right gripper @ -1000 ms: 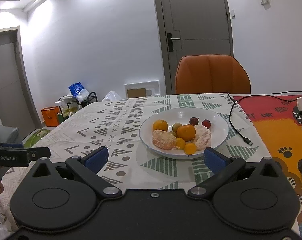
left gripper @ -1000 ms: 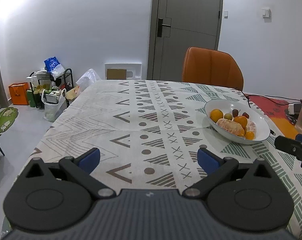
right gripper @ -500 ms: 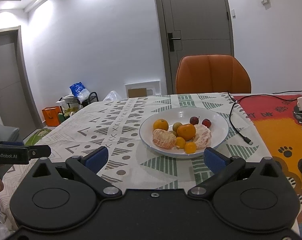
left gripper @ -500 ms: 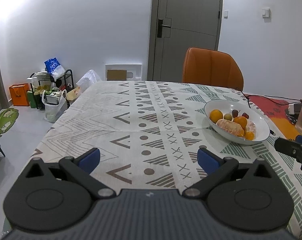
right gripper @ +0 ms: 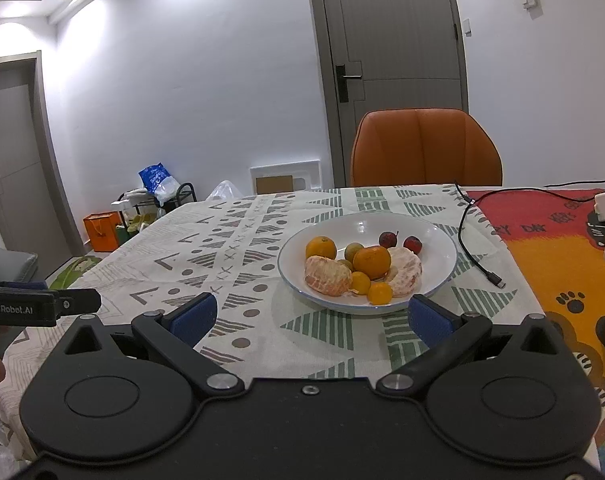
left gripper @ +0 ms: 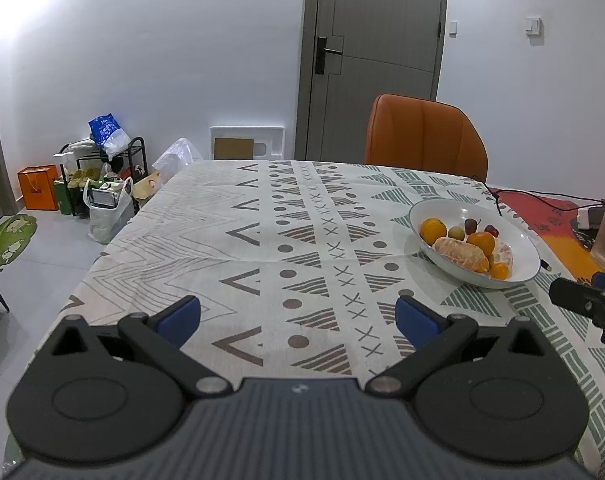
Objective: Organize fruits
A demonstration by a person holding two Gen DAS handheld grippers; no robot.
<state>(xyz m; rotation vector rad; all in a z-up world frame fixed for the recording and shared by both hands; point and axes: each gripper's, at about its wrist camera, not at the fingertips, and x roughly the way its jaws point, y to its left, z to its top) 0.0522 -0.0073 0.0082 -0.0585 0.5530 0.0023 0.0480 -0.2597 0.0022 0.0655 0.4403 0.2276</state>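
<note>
Fruit bowl (right gripper: 442, 256) sits just ahead of your right gripper (right gripper: 310, 316), fingers spread wide and empty.

Your right view alone shows two peeled oranges (right gripper: 327, 275), whole oranges (right gripper: 371, 261) and small red fruits (right gripper: 388, 239) in it, plus a black cable (right gripper: 472, 240) beside the rim. Your left gripper (left gripper: 298, 320), also wide and empty, hangs over bare tablecloth (left gripper: 262, 240), bowl (left gripper: 518, 256) off right; an orange chair (left gripper: 424, 138) stands behind.

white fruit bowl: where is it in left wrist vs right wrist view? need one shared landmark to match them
Left wrist: white fruit bowl sits right of center, beyond the open left gripper.
Right wrist: the bowl is at center, just past the open right gripper.
Shared landmark: orange chair behind the table's far edge.
</note>
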